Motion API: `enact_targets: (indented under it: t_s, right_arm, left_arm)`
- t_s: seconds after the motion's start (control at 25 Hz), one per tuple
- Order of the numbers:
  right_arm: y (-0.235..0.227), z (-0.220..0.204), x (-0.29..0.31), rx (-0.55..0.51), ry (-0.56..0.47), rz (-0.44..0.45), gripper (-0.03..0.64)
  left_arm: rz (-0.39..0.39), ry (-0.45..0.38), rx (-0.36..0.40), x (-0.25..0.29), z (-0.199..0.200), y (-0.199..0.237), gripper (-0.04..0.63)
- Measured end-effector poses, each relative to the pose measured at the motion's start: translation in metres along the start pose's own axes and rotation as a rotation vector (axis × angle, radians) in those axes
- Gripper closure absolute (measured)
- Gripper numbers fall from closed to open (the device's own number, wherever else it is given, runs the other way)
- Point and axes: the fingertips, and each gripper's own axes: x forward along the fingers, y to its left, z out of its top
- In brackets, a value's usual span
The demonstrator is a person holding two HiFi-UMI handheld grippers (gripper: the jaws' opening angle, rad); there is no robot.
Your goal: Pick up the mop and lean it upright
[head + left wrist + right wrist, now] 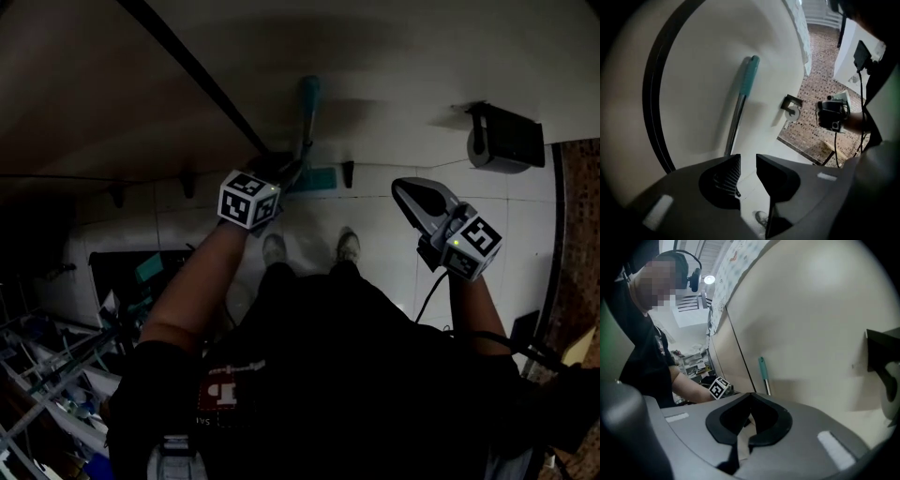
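Mop [308,98] leans on wall [394,56] between black strip [192,66] and paper holder [506,136].

mop [748,77]: teal grip, grey shaft | wall [703,70]: cream | floor [820,56]: brown speckled mosaic

The right gripper [751,395] is pointing toward a cream wall [811,324], its jaws meeting at the tips with nothing between them. Beyond them the mop [763,373] is standing upright against that wall, its teal grip uppermost and its metal shaft below. Left of the mop, a marker cube [719,387] is showing at the end of a bare forearm [686,385]. A person [642,357] in a black shirt is filling the left side. A dark wall holder [881,355] is jutting in at the right edge.
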Motion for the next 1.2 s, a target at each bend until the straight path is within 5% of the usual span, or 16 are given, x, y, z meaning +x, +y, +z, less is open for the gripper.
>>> enact_targets:
  t_s: [0.52,1.2]
  right_arm:
    - [-0.040,-0.060,0.010,0.089,0.053,-0.019,0.603]
    - [-0.057,-0.078,0.003,0.094,0.057,-0.061,0.603]
  left_arm:
    - [0.122,0.103,0.079,0.107,-0.038,0.057,0.444]
    - [0.161,0.021,0.164,0.118,-0.034,0.062,0.482]
